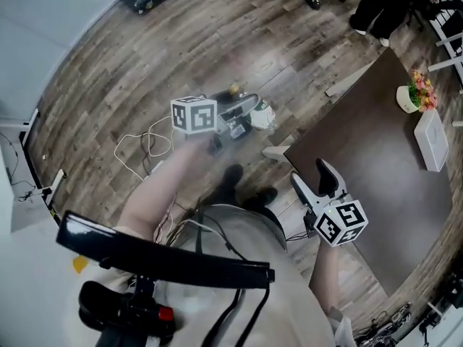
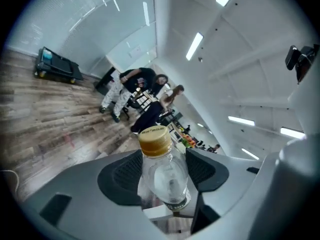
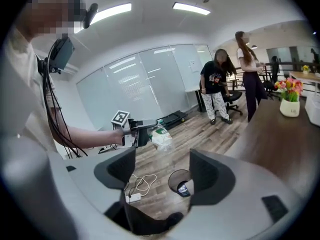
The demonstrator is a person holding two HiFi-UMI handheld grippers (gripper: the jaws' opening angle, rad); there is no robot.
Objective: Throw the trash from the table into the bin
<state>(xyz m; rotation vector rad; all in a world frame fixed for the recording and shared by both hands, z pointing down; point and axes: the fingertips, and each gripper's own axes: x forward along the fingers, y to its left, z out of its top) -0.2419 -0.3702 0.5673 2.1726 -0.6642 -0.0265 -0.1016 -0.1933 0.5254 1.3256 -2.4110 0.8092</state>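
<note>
So the left tool [image 1: 242,116] has a clear plastic bottle [image 2: 161,176] clamped between its pads. The jaws stand pretty wide because the bottle fills the gap, and the gold cap [image 2: 154,140] sticks out past the tips. The bottle is off the bench [image 1: 362,168] and up in the air over the wood floor [image 1: 108,71], out past the bench's corner in the head view. In the right gripper view it shows tilted, with a green and white label, higher in the picture than the bin [image 3: 178,180] and a bit to its left.

The right tool [image 3: 162,170] is open with nothing in it, and all I see between its jaws is floor and that round bin (something dark and shiny lies inside it, can't tell what). In the head view it hangs by the near corner of the bench.

On the bench's far end there's a pot of flowers [image 1: 418,94] with a white box [image 1: 432,140] just beside it. A white cable [image 1: 145,147] is looped on the floor. Two people [image 3: 216,84] stand at the back of the room.
</note>
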